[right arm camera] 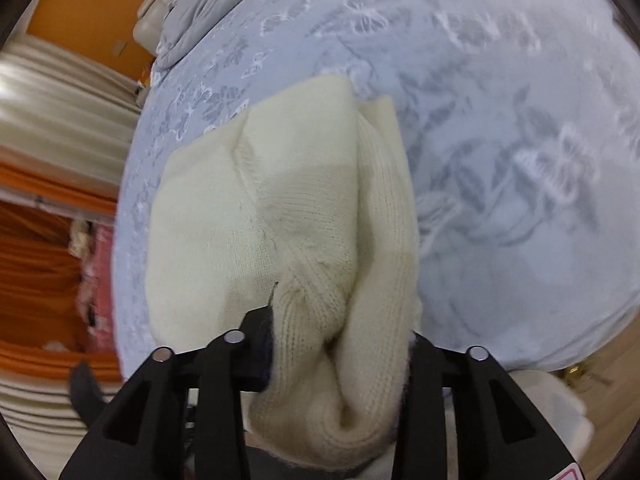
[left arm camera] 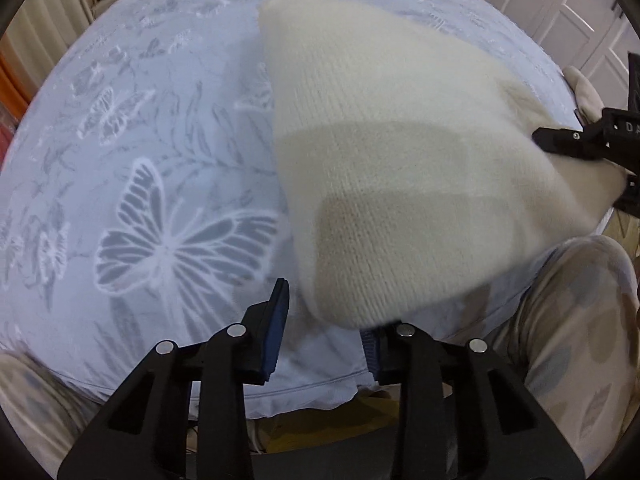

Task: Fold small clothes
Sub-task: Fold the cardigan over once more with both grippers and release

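Observation:
A cream knitted garment (left arm camera: 392,168) hangs in a folded bundle over the pale blue bedsheet (left arm camera: 160,140). My left gripper (left arm camera: 324,332) is open, its blue pads (left arm camera: 278,332) apart, with the garment's lower edge just above its right finger. My right gripper (right arm camera: 340,360) is shut on a thick bunched fold of the cream garment (right arm camera: 280,208), which drapes forward from its jaws. The right gripper also shows at the right edge of the left wrist view (left arm camera: 576,140), gripping the garment's corner.
The bedsheet (right arm camera: 500,160) has a grey butterfly print (left arm camera: 172,244). A grey duvet (right arm camera: 208,8) lies at the bed's far end. Orange and cream curtains (right arm camera: 48,200) hang on the left. White cupboard doors (left arm camera: 560,4) stand behind. My patterned trouser leg (left arm camera: 580,320) is near the bed's edge.

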`<state>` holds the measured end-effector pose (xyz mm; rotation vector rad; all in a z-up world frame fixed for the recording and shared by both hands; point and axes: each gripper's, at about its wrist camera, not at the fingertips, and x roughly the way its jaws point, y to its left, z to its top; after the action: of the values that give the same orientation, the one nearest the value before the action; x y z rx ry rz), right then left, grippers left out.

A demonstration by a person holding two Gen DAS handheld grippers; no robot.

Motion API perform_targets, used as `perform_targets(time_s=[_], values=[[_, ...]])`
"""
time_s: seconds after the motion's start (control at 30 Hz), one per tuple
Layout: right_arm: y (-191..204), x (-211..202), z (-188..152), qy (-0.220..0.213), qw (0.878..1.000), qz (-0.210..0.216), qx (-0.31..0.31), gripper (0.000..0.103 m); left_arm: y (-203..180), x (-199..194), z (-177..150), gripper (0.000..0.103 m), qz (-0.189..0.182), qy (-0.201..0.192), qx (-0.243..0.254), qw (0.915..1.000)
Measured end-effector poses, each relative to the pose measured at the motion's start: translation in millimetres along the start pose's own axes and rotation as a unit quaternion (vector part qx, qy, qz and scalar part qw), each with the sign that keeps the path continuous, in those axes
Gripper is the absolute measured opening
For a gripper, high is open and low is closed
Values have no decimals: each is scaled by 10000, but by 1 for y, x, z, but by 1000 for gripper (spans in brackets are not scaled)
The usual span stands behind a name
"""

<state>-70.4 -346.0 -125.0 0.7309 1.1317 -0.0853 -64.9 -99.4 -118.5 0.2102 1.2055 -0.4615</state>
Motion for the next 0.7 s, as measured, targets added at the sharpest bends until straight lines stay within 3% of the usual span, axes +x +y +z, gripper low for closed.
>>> perform_targets(time_s=[0.07, 0.17, 0.2, 0.23, 0.3, 0.4, 0.47, 0.5, 0.53, 0.63, 0.7], values=[[2, -13, -6, -290, 9989, -370, -72, 59, 5, -15, 1, 44, -5, -171, 51, 9998], [11, -47, -15, -840, 9910, -991, -321, 61, 9, -41, -1, 56, -153, -419, -22, 9990], [18, -57, -16, -959, 9899, -963, -414, 59, 11, -47, -1, 59, -219, -490, -69, 9985], [19, -63, -11, -1013, 9905, -768, -527, 55, 13, -52, -1, 68, -213, -584, -115, 9980], [30, -73, -10, -1039, 9908, -283, -821, 41, 15, -64, 2, 72, -86, -828, -234, 9963], [63, -47, -15, -561, 9888, 2, -1384, 27, 19, -76, 13, 72, -124, -1050, -367, 9937], [60, -1, -21, 29, 9884, -314, -1482, 24, 24, -77, 18, 72, -83, -1044, -409, 9937], [53, 22, -24, 376, 9871, -498, -1476, 10, 27, -77, 20, 72, -40, -1037, -444, 9936], [42, 57, -27, 862, 9828, -820, -1409, 8, 31, -77, 19, 72, 6, -1018, -485, 9936], [62, 31, -20, 575, 9847, -785, -1444, 10, 41, -83, 12, 75, 63, -1020, -556, 9932], [84, 5, -13, 274, 9864, -417, -1566, 10, 52, -84, 6, 78, 129, -1011, -665, 9926]])
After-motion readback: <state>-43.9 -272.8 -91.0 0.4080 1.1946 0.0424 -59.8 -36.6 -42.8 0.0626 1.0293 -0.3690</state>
